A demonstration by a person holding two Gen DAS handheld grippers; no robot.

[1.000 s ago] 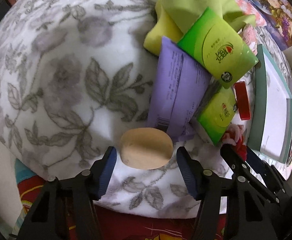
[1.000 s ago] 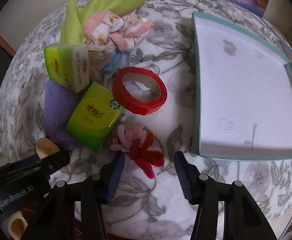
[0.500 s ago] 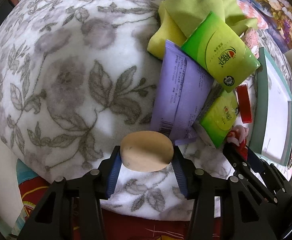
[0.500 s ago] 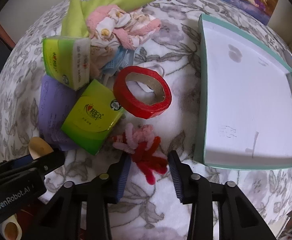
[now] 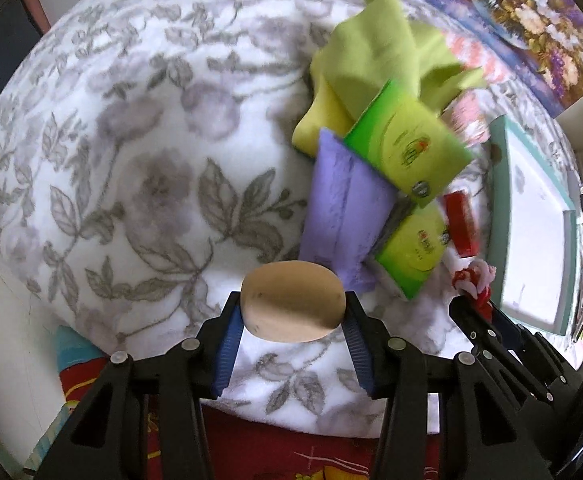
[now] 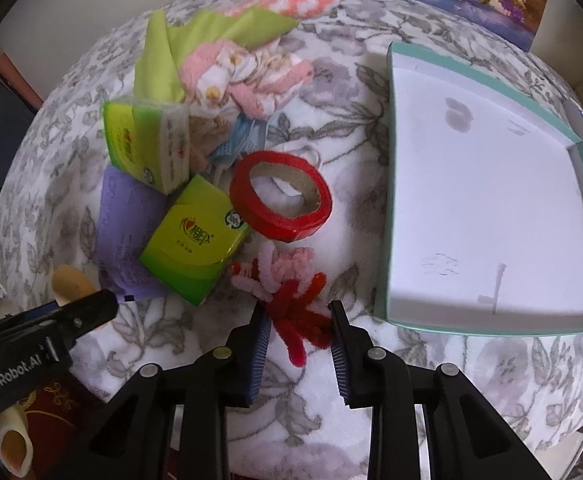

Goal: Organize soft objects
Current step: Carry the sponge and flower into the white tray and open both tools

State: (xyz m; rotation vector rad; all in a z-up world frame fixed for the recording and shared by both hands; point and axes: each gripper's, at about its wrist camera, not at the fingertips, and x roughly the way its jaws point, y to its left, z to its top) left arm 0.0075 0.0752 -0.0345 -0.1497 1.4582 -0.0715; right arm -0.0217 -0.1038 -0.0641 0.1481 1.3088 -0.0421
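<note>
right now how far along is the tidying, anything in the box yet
Nothing looks sorted: the teal box is empty. In hand: the left hand-held gripper clamps a tan sponge, and the right hand-held gripper has just been closing around the pipe-cleaner bundle. Tissue packs, cloths and red tape remain outside.

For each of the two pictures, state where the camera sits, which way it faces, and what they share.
Left wrist: on the left tool, facing down; fingers grip a tan oval sponge.
Right wrist: on the right tool, facing steeply down; fingers close around a red-and-pink fuzzy pipe-cleaner bundle.
Shared: floral blanket, red tape roll, teal-rimmed white tray.
</note>
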